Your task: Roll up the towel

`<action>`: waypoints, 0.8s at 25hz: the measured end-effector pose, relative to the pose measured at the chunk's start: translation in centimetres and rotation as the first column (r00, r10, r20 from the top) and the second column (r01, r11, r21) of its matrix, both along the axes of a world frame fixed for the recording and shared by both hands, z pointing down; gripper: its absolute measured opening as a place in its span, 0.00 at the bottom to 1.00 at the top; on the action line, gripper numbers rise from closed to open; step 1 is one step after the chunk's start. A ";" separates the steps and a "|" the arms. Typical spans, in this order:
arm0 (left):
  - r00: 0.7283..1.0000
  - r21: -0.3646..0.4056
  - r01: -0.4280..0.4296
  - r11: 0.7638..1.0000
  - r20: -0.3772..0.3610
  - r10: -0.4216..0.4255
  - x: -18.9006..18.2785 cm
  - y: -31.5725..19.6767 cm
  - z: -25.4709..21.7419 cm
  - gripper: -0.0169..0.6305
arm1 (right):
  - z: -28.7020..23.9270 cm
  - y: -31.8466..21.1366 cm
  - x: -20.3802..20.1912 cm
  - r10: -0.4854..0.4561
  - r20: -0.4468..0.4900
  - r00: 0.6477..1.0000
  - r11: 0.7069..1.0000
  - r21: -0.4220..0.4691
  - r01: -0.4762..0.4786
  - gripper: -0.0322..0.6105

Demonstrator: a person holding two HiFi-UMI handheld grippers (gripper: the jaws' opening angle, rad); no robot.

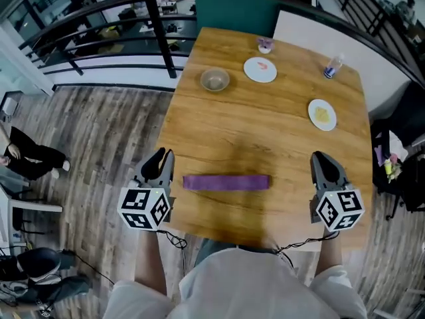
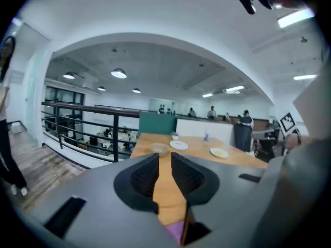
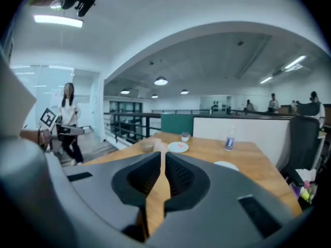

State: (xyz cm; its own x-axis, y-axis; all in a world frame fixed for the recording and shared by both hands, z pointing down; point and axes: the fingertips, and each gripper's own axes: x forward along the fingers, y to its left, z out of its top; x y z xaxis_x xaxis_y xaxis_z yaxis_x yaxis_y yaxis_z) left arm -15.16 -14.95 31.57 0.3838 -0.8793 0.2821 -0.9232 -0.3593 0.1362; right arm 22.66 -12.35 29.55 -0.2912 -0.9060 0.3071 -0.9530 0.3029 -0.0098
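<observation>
The purple towel (image 1: 226,182) lies rolled into a slim bar across the near part of the wooden table (image 1: 265,125). My left gripper (image 1: 163,158) hangs off its left end, over the table's left edge, apart from it. In the left gripper view the left gripper (image 2: 165,159) points level down the table, jaws a narrow gap apart and empty, with a corner of the towel (image 2: 176,231) low between them. My right gripper (image 1: 323,159) is well to the right of the roll. In its own view the right gripper (image 3: 163,156) has its jaws almost touching, nothing between them.
At the table's far end stand a bowl (image 1: 214,80), a white plate (image 1: 259,70), a small cup (image 1: 265,44), a bottle (image 1: 332,66) and a plate with yellow food (image 1: 322,114). A black railing (image 1: 159,32) runs behind. A person (image 1: 26,155) sits at the left.
</observation>
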 end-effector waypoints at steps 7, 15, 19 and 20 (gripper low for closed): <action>0.959 0.183 0.282 0.942 -0.090 -0.270 -0.4 -1.7 -8.4 0.03 | -6.2 0.7 6.1 0.288 0.100 0.952 0.924 0.234 -0.303 0.05; 0.961 0.204 0.265 0.942 0.024 -0.275 1.7 -1.3 -8.7 0.03 | -5.7 2.7 7.7 0.349 0.085 0.933 0.906 0.225 -0.359 0.05; 0.970 0.199 0.231 0.952 0.031 -0.242 3.2 -1.1 -8.2 0.03 | -5.7 3.1 8.0 0.357 0.073 0.931 0.903 0.228 -0.364 0.05; 0.971 0.197 0.225 0.954 0.031 -0.235 3.4 -1.0 -8.0 0.03 | -5.7 3.3 8.2 0.367 0.061 0.928 0.899 0.232 -0.371 0.05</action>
State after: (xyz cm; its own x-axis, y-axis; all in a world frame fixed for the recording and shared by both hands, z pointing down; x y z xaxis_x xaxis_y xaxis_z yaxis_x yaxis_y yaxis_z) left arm -11.73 -15.98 23.53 0.1536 -0.9814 0.1152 -0.9880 -0.1506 0.0339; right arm 30.83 -9.08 23.81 0.0747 -0.9947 0.0705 -0.9972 -0.0748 0.0024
